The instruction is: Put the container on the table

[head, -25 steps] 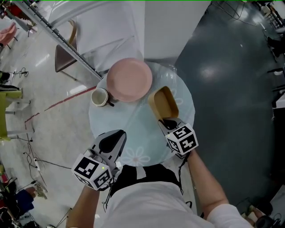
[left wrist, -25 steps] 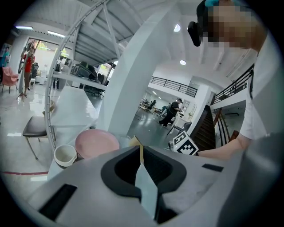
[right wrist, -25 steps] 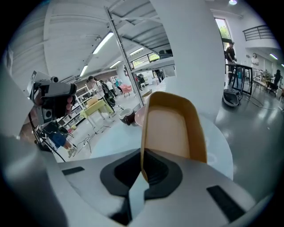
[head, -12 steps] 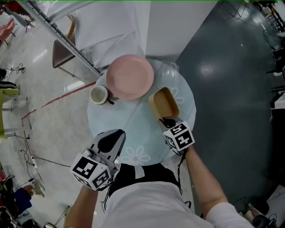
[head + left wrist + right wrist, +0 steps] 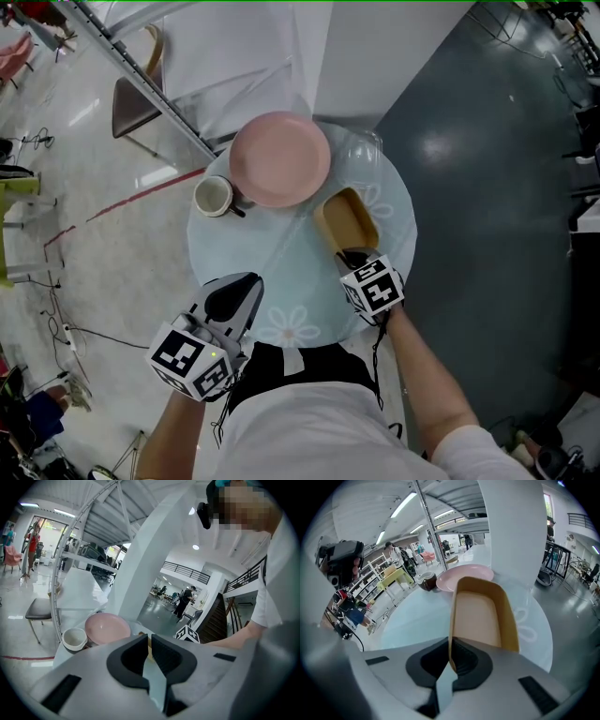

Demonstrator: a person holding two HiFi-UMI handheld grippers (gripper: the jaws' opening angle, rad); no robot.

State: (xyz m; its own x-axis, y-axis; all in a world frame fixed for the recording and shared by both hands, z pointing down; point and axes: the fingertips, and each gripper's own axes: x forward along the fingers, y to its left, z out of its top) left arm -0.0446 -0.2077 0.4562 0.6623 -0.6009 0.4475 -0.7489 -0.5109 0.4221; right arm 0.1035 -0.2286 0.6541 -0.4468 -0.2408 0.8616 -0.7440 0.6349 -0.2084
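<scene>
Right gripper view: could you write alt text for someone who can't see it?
The right gripper clamps the near wall of a tan container over a round blue table. A pink plate and a cup sit beyond it.

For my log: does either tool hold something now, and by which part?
The right tool pinches the brown container by its near rim. The left tool holds nothing.

Lost the near end of the container (image 5: 347,217) under the right gripper (image 5: 353,255) in the head view; could not tell whether its base met the table (image 5: 272,272). Saw only a tan sliver of it past the left gripper (image 5: 146,645) in the left gripper view. Lost the table's near edge behind the person's torso (image 5: 309,422). Could not make out the far people (image 5: 185,599), too small.
</scene>
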